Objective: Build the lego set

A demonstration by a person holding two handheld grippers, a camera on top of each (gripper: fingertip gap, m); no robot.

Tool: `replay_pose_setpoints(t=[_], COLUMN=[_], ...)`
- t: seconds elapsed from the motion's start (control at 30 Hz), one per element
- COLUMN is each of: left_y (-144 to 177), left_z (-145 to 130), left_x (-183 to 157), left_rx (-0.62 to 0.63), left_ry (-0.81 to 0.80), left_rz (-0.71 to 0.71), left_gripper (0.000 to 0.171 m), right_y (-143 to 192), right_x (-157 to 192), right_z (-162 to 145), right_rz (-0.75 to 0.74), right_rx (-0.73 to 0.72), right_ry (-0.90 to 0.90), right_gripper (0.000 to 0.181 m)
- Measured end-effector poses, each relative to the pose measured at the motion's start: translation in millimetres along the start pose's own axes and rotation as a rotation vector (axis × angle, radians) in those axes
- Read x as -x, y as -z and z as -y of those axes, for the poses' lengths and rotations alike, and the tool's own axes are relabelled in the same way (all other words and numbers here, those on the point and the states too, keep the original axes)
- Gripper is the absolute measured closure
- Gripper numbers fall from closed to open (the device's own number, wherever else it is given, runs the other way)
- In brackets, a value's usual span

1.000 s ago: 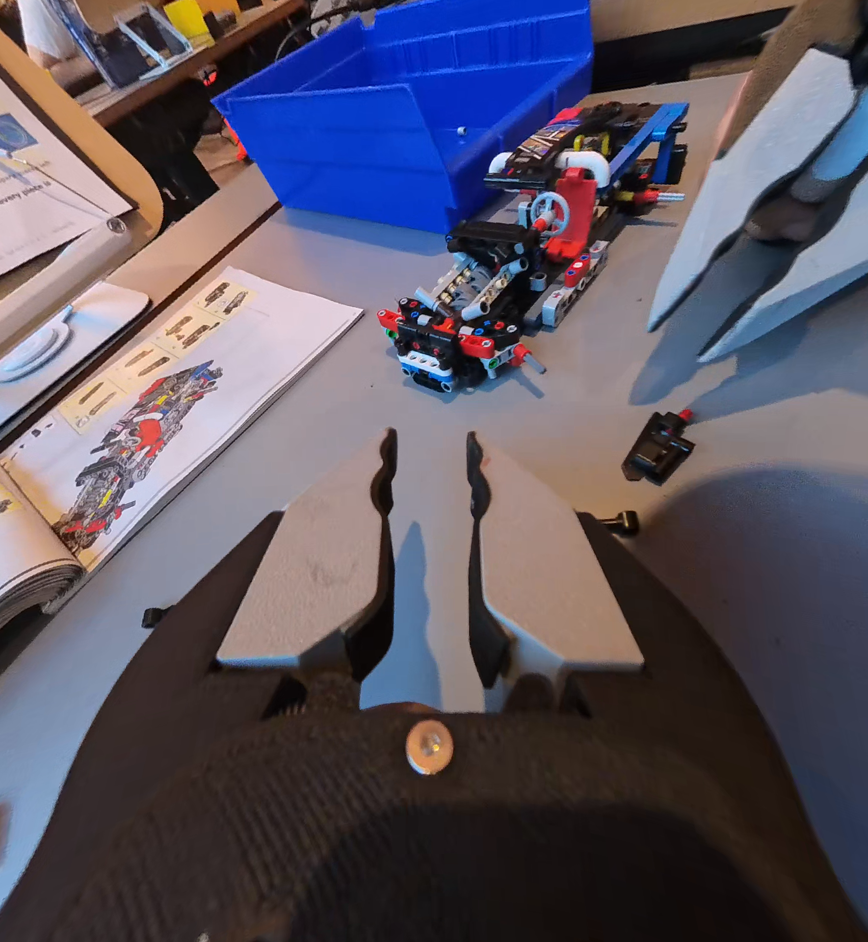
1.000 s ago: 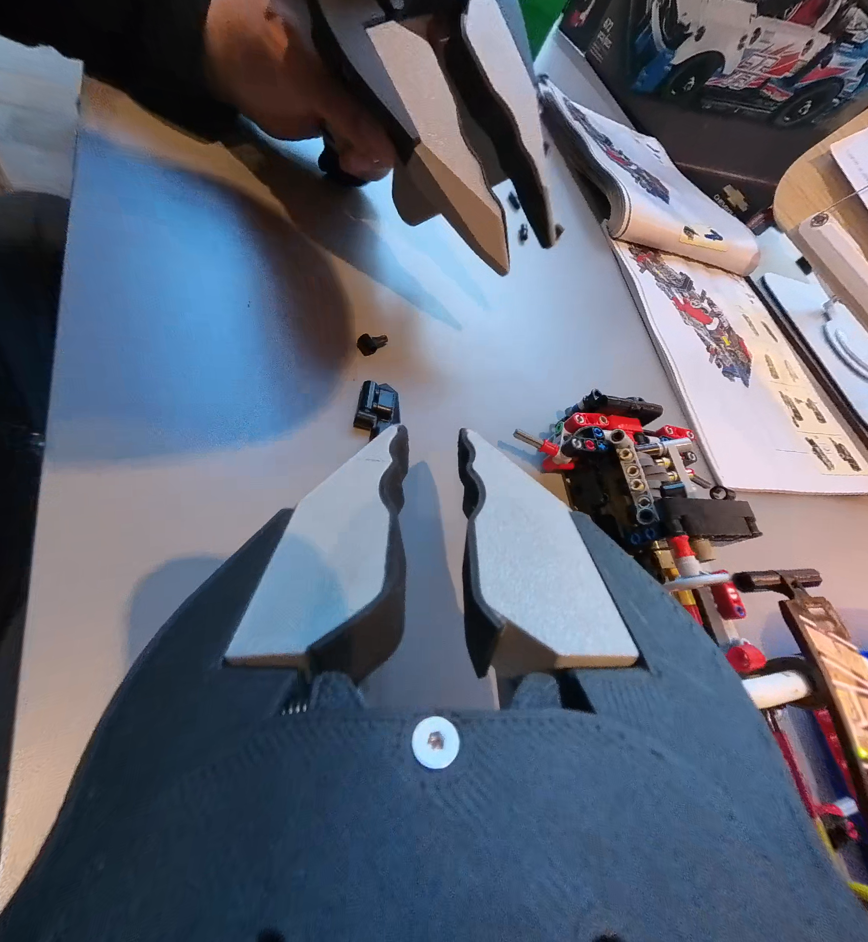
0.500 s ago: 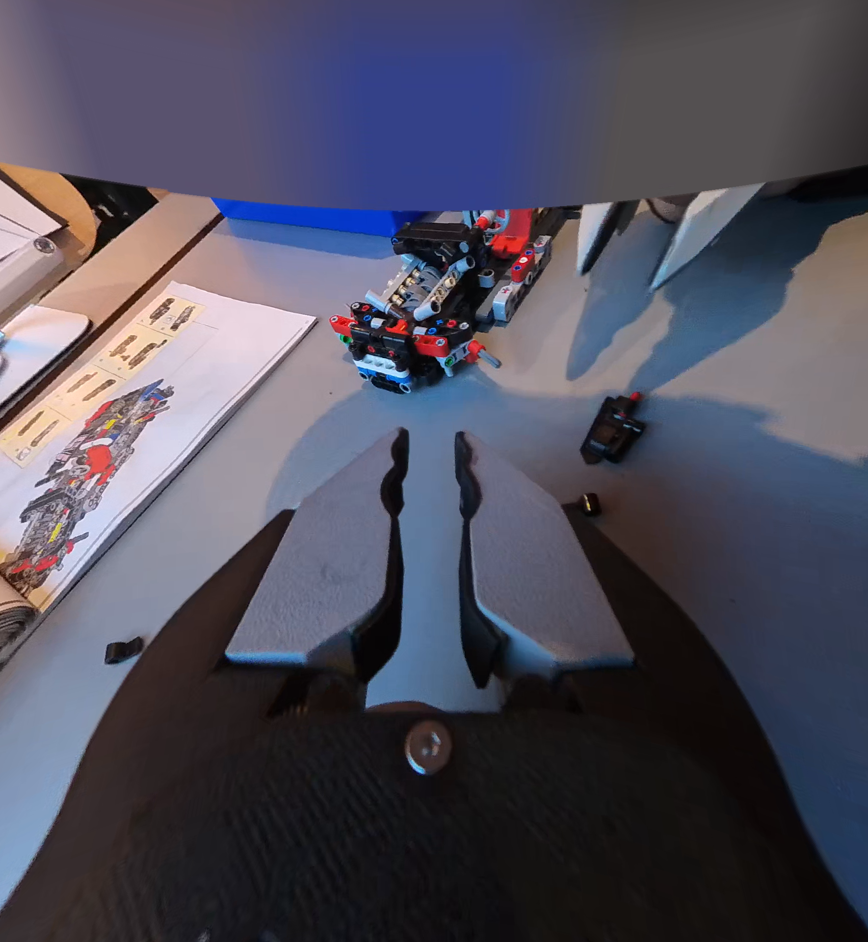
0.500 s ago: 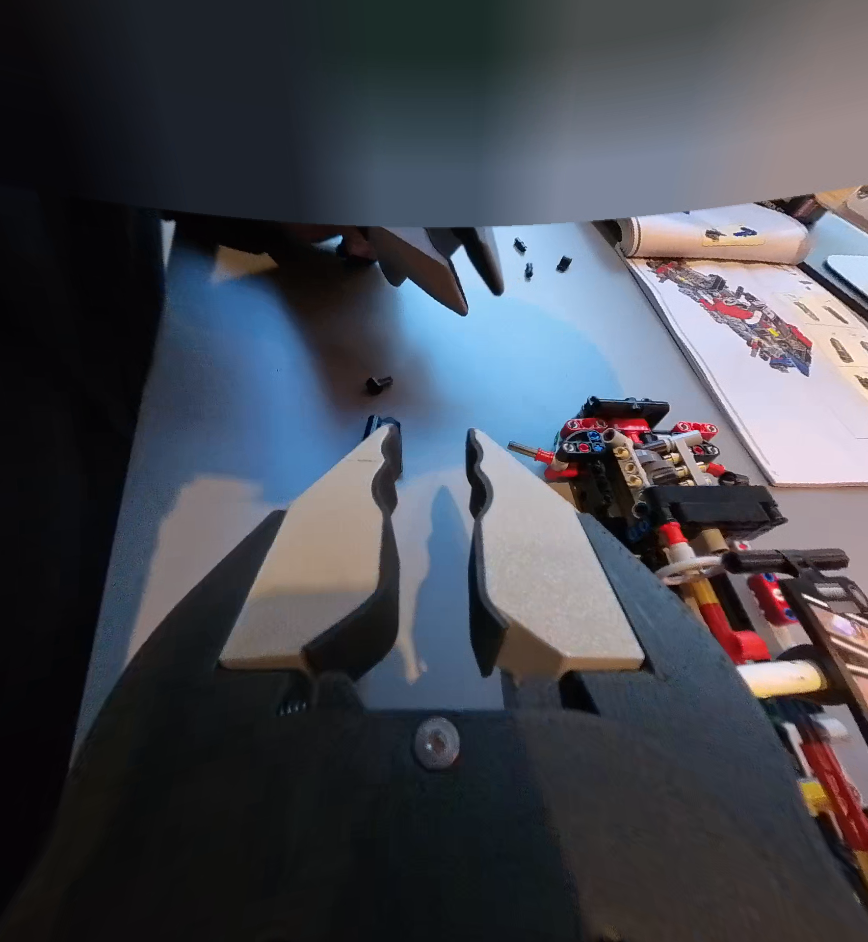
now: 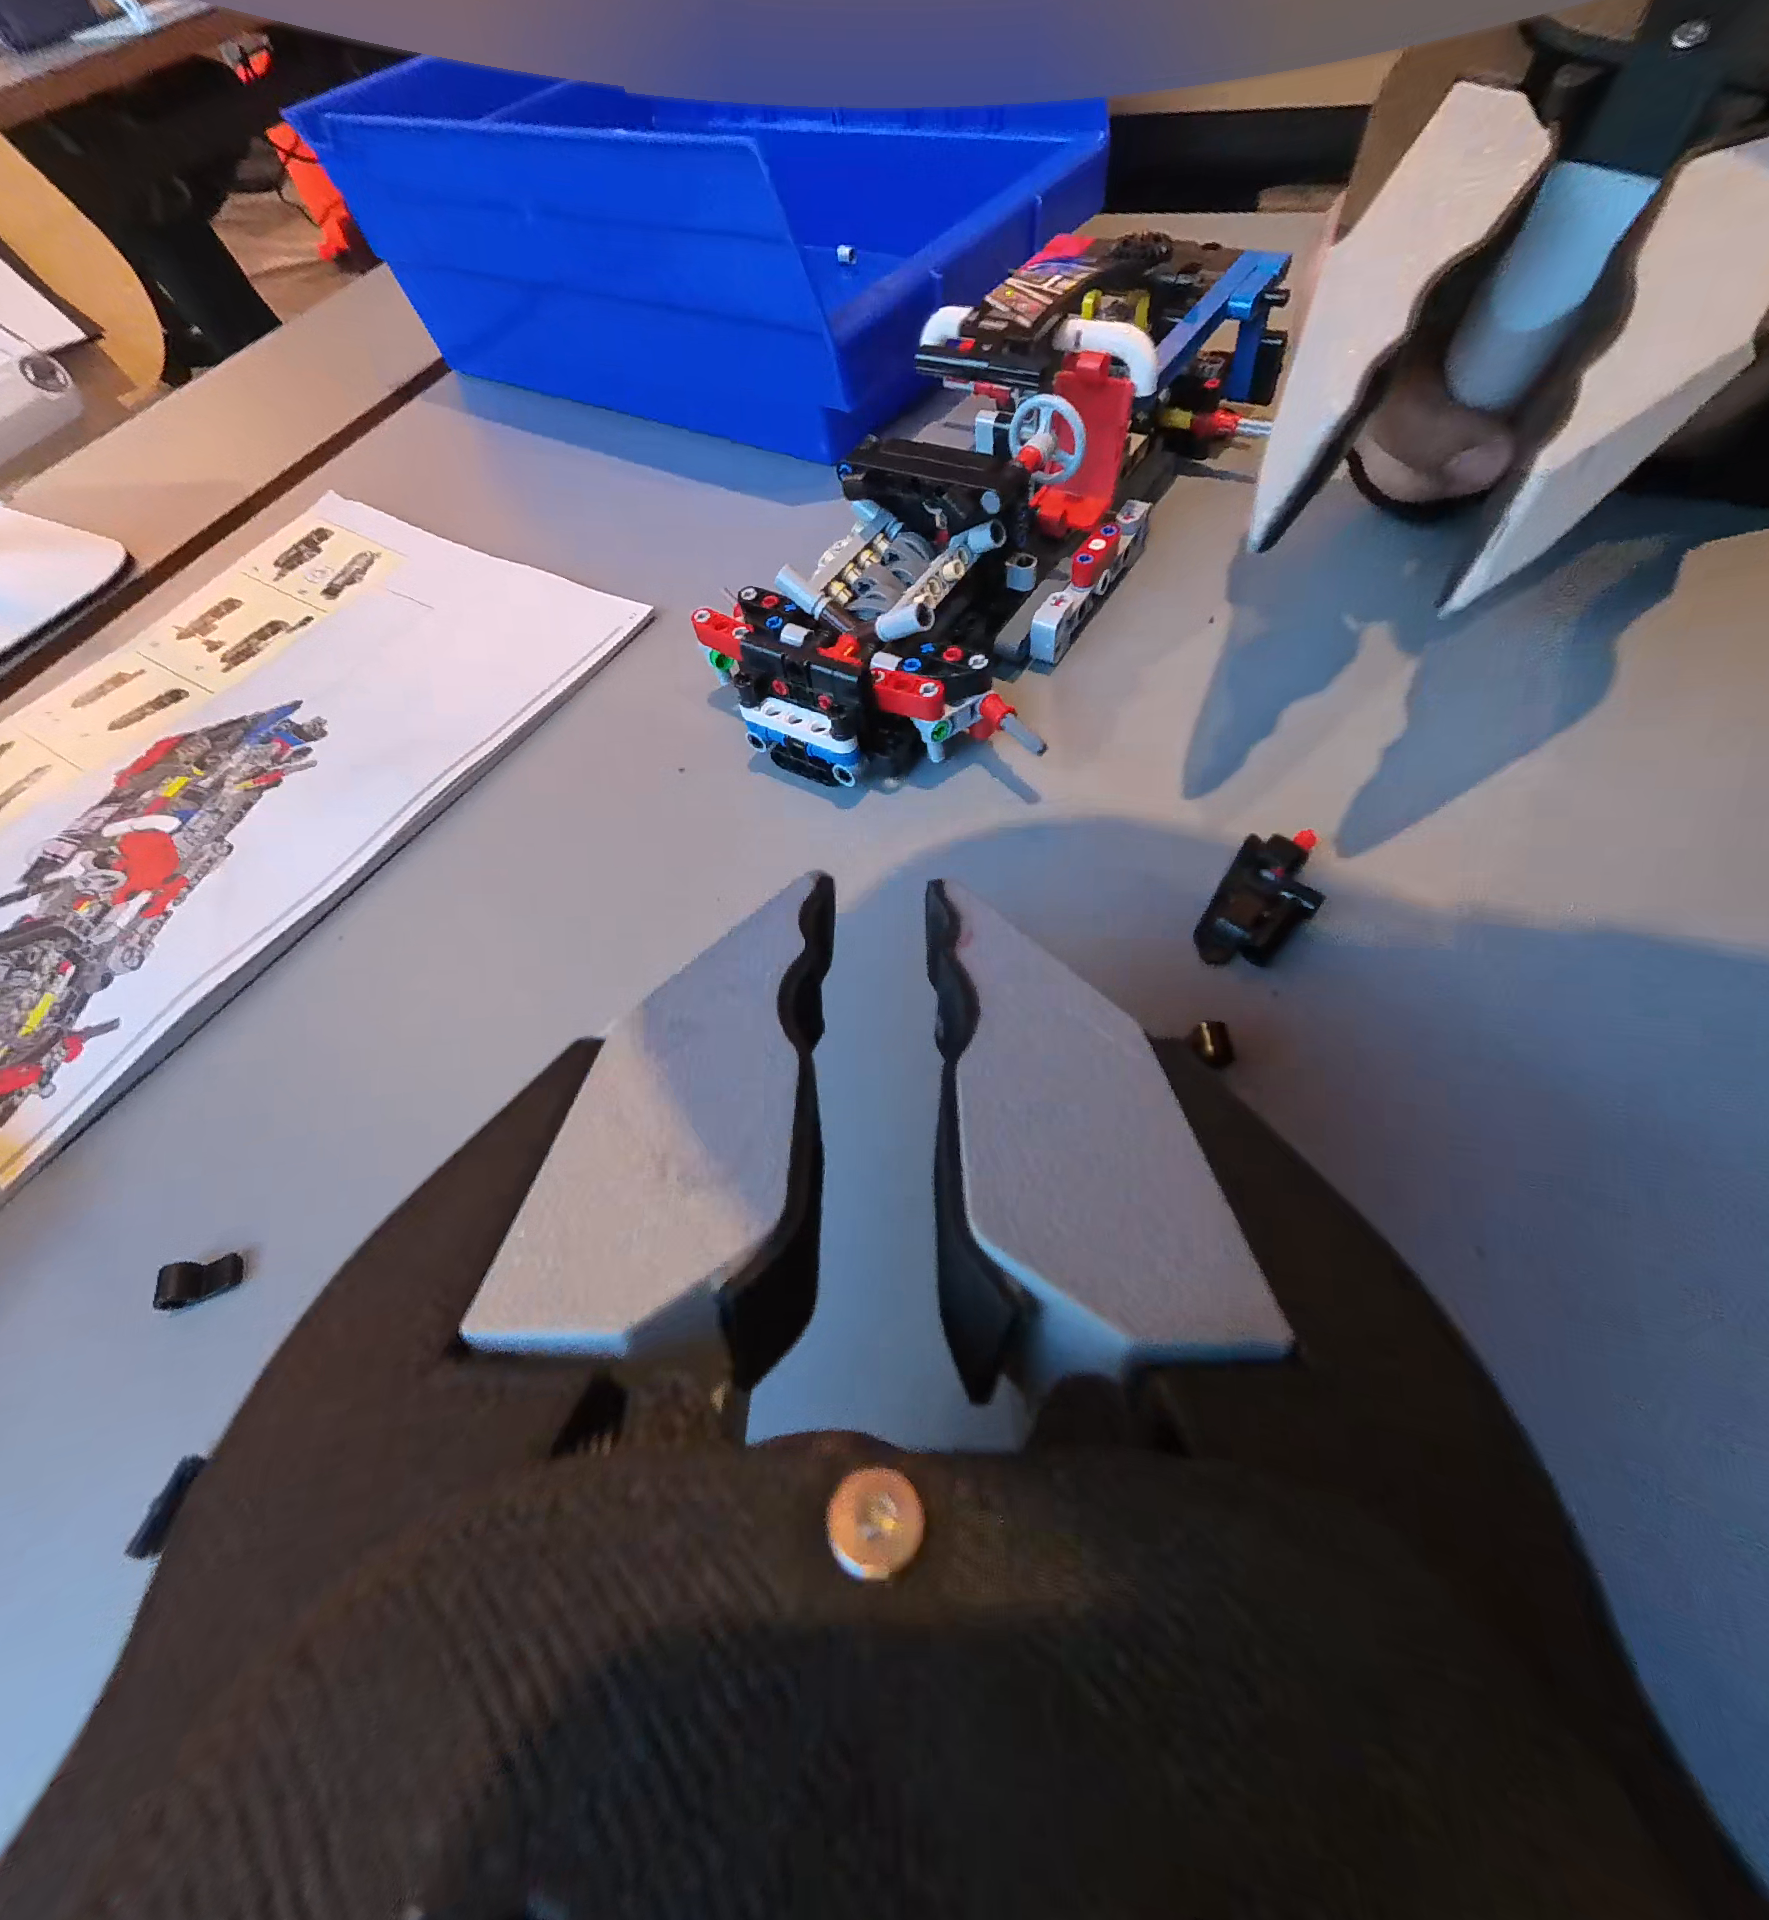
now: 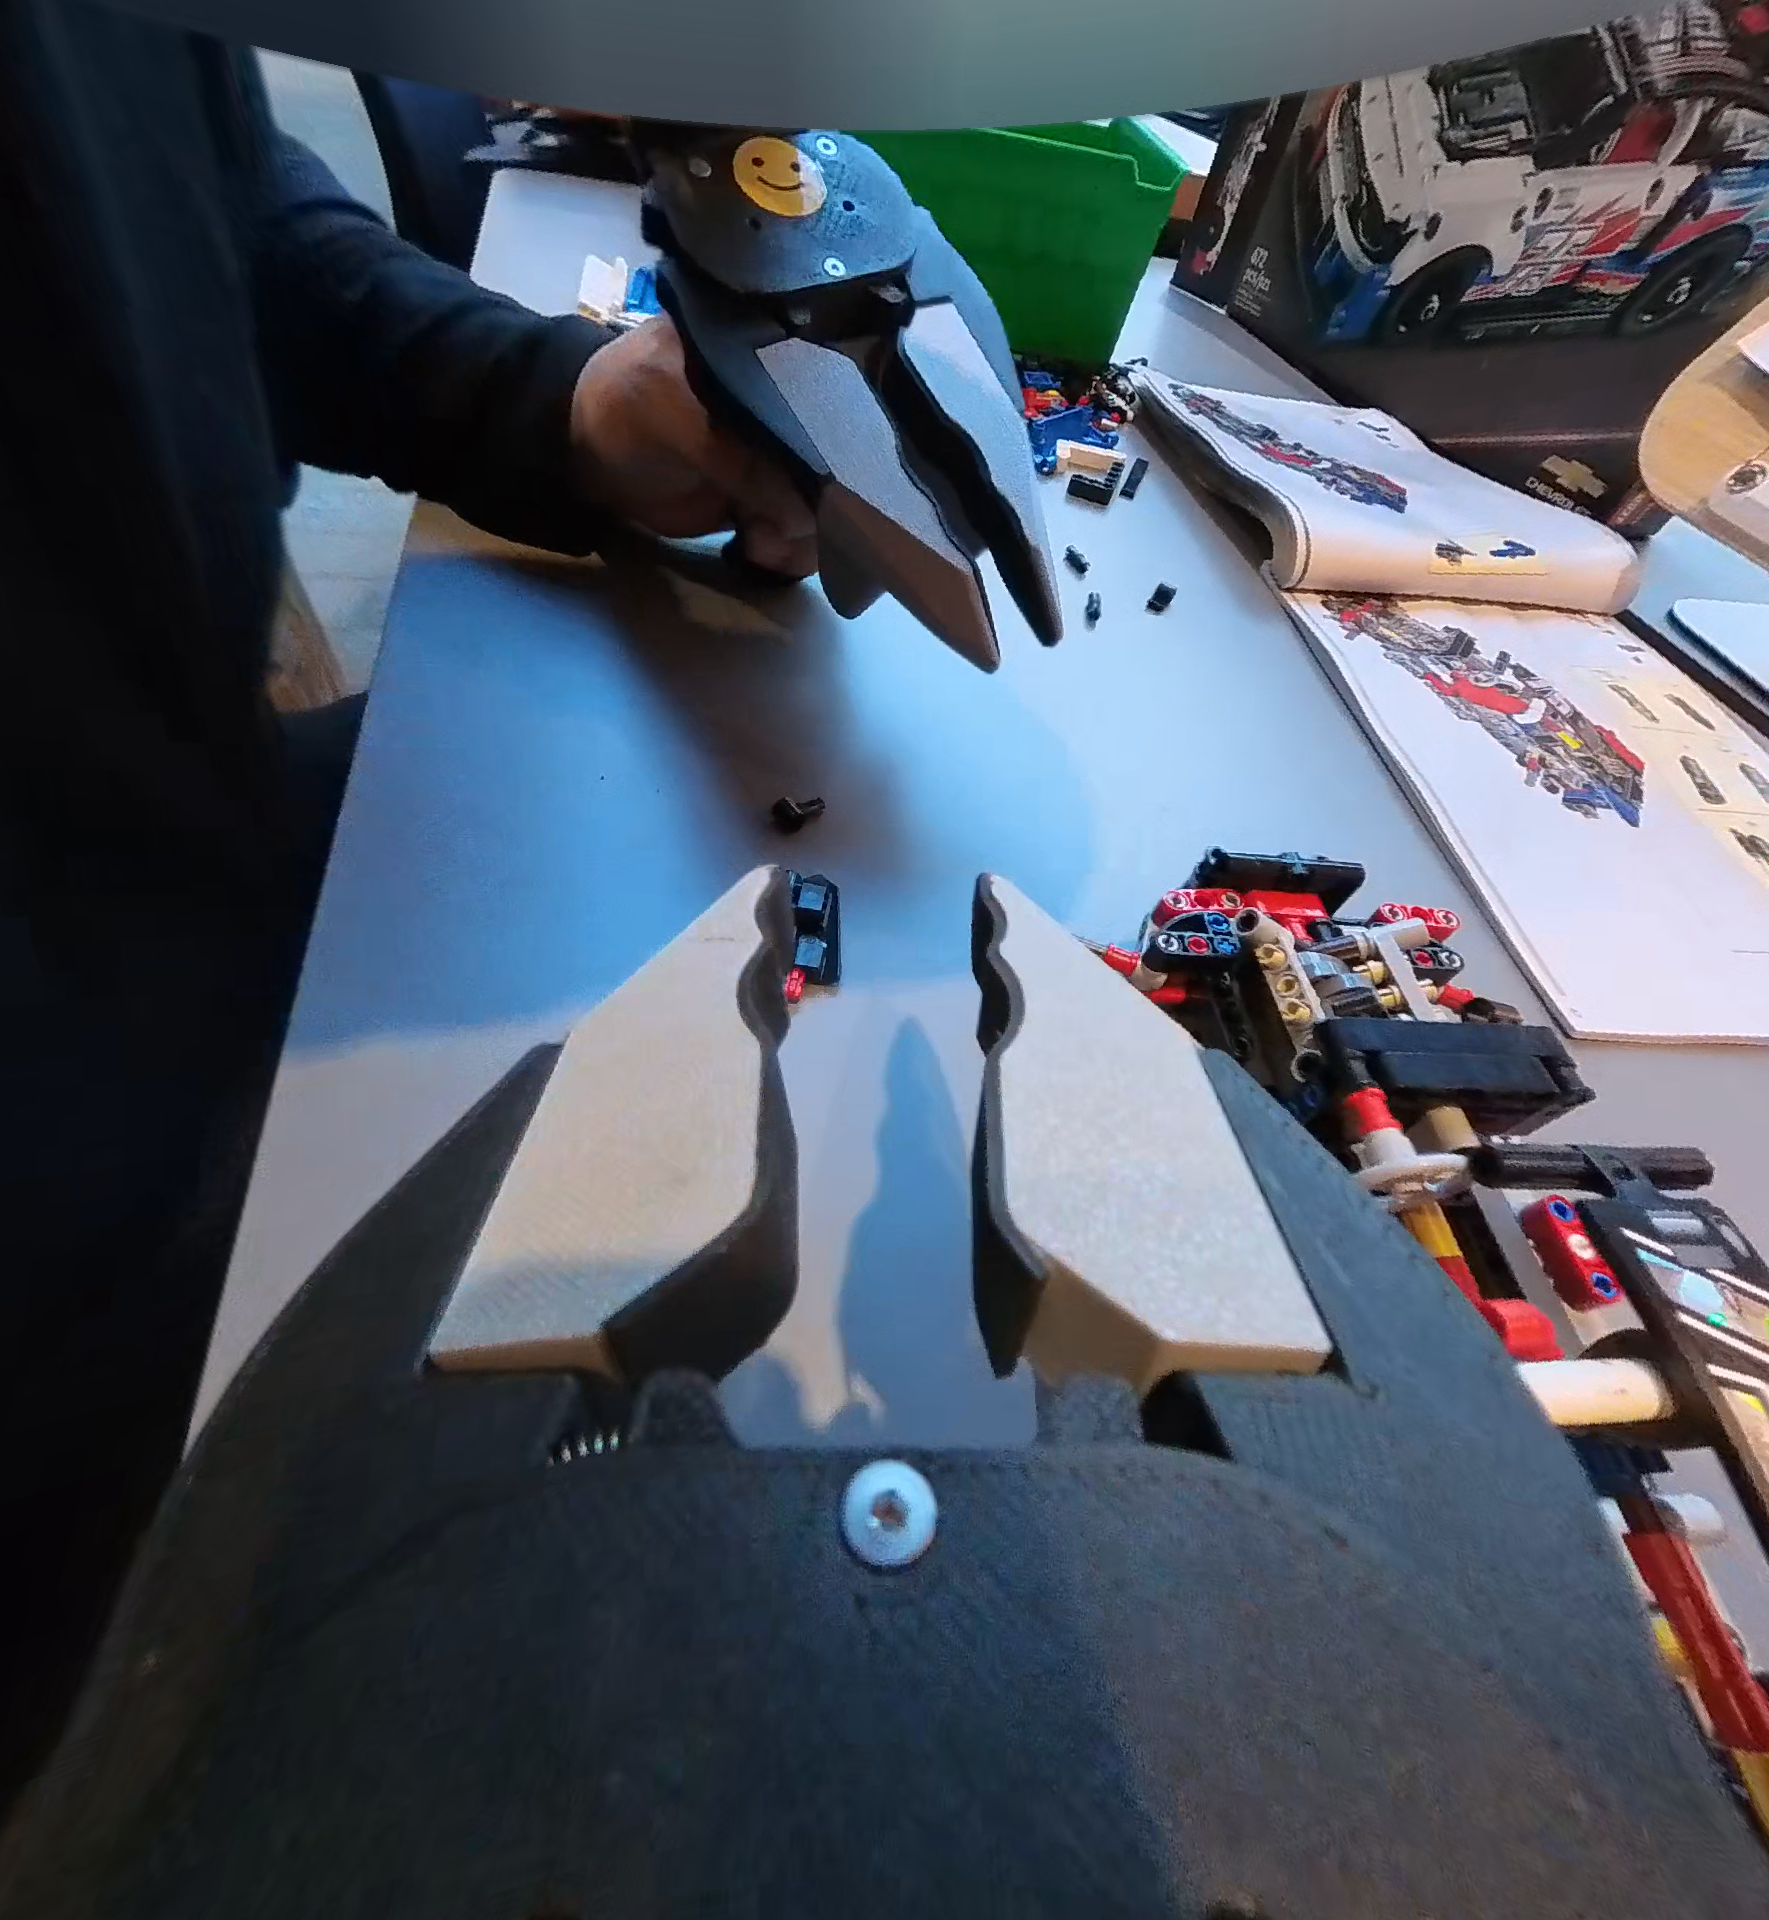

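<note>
The partly built Lego car (image 5: 963, 540) lies on the grey table (image 5: 547, 935); it also shows in the right wrist view (image 6: 1327, 997). A small black sub-assembly with a red pin (image 5: 1259, 904) lies right of my left gripper (image 5: 878, 894), which is open with a narrow gap and empty. In the right wrist view the sub-assembly (image 6: 815, 930) sits just inside the left fingertip of my right gripper (image 6: 875, 883), which is open wide and empty, above the table. A small black pin (image 6: 797, 810) lies beyond it. The other gripper shows in each view (image 5: 1358, 577) (image 6: 1020, 644).
An open instruction booklet (image 5: 288, 707) lies to the left and a blue bin (image 5: 703, 239) stands behind the car. A loose black piece (image 5: 199, 1280) lies near the booklet. A green bin (image 6: 1025, 208), the set's box (image 6: 1534, 187) and loose bricks (image 6: 1077, 426) are at the far end. Tip to tip, the grippers are about 11 cm apart. The left tips stand about 7 cm off the small black pin (image 6: 797, 810).
My right gripper's jaws have opened wider and the black sub-assembly now lies by its left fingertip. My left gripper's gap has narrowed a little.
</note>
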State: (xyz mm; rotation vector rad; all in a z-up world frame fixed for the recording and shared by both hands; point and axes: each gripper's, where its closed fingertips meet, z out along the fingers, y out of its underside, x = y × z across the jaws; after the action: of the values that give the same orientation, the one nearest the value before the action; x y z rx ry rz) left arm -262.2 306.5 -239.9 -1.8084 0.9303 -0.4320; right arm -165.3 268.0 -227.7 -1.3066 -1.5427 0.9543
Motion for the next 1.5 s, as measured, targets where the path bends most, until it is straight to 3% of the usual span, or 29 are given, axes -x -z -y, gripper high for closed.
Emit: replay_pose_setpoints(t=[0.27, 0.43, 0.6, 0.8, 0.9, 1.0, 1.17, 1.3, 1.4, 1.5], left_y=[7, 14, 13, -4, 1, 10, 12, 1, -7, -9], left_z=[-14, -39, -47, -39, -45, -52, -49, -44, -41, -42], left_x=[-10, -43, -70, -70, -59, -39, -55, -61, -59, -55], left_rx=[0.077, 0.231, 0.309, 0.304, 0.337, 0.378, 0.380, 0.376, 0.361, 0.378], left_ry=[0.117, 0.004, 0.133, 0.358, 0.315, 0.252, 0.277, 0.265, 0.260, 0.198], left_rz=[-0.090, -0.126, -0.180, -0.152, -0.091, -0.003, -0.071, -0.040, -0.041, -0.018], left_gripper=[0.146, 0.158, 0.154, 0.155, 0.165, 0.157, 0.145, 0.145, 0.147, 0.164], right_y=[-14, -28, -45, -56, -46, -42, -38, -38, -38, -39], right_x=[3, 14, 21, 3, -17, -19, -18, -17, -16, -16], right_z=[-17, -33, -32, -36, -43, -38, -36, -38, -40, -43], right_rz=[-0.050, -0.094, -0.101, -0.175, -0.262, -0.264, -0.246, -0.226, -0.221, -0.216], right_rx=[0.137, 0.258, 0.293, 0.347, 0.381, 0.339, 0.320, 0.329, 0.341, 0.357], right_ry=[0.084, 0.240, 0.289, 0.254, 0.229, 0.196, 0.159, 0.137, 0.137, 0.138], right_gripper=[0.141, 0.137, 0.138, 0.139, 0.146, 0.148, 0.153, 0.156, 0.154, 0.155])
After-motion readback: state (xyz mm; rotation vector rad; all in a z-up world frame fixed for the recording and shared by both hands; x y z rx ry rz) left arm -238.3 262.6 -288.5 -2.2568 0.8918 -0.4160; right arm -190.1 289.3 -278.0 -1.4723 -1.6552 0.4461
